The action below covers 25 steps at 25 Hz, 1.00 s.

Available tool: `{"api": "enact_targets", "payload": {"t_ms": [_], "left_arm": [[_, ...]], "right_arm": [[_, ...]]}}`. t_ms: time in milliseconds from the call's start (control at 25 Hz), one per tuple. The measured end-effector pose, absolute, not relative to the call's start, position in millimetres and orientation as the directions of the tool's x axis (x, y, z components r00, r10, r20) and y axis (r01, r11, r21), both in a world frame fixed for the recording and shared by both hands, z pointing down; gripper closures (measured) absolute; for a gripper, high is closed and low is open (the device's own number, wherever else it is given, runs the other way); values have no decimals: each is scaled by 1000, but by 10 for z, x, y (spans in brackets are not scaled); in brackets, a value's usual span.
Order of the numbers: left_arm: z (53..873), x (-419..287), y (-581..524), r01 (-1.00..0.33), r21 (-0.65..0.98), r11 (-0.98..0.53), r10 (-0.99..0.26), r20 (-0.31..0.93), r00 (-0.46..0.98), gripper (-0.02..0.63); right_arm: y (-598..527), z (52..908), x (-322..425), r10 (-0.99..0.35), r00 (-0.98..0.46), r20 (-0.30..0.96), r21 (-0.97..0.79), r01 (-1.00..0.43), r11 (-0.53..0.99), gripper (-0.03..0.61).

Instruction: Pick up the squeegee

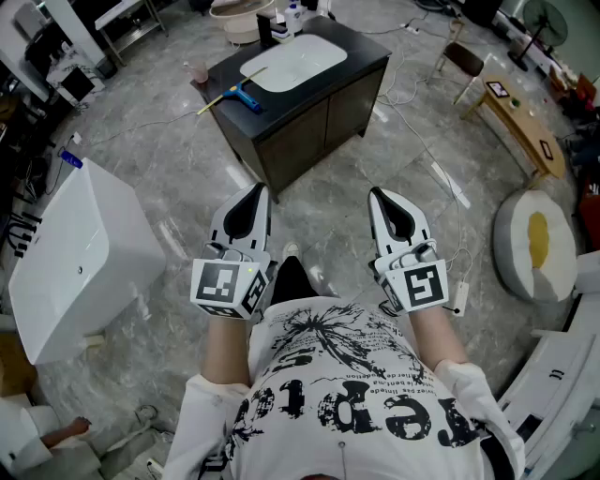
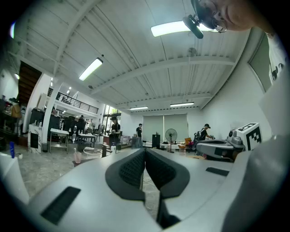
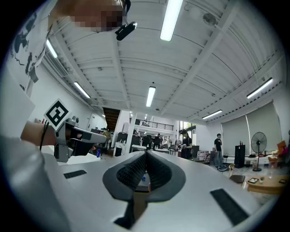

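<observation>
The squeegee on the dark cabinet is too small for its blade to be made out, and the bottles behind the basin are too small to identify. Marker cubes on the left gripper and right gripper hide the person's hands

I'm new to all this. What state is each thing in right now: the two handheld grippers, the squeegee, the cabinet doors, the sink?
left gripper: fingers shut, nothing between them, held level.
right gripper: fingers shut, nothing between them, held level.
cabinet: doors closed.
sink: looks empty.
squeegee: lying flat on the cabinet top beside the sink, untouched.
</observation>
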<state>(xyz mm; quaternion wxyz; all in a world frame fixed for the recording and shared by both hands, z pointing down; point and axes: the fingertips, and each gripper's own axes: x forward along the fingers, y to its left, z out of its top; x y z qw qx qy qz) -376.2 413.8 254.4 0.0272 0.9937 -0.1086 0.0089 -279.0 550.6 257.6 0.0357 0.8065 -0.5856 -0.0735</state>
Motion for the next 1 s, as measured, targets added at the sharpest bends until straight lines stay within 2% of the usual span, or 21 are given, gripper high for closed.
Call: {"api": "enact_targets", "payload": {"t_ms": [640,680,720,760,1000], "left_arm": [[2682,-3465,4281,-180,68,-981,-175,70,982,597],[2685,-3423,4292,-177,64,-982,-173,65,983,474],[2686,-3382,4291,-179,56,-982,-176,60,983,270],[2688,-3346,4271,-187,47,-981,-185,57,981,252],[2772,-3154,3953,-236,37,-971,-231,91,969,252]], "right_arm": [[5637,2647,-2560,-936,343,-72,81,-934,-349,565],[5657,2657,-2521,-934,350,-72,76,-932,-355,565],[5670,2670,-2479,-932,355,-70,73,-930,-360,565],[5672,2688,-2434,-931,359,-68,70,-929,-364,565],[5461,2786,-2177,-929,366,-49,50,-928,-368,565]]}}
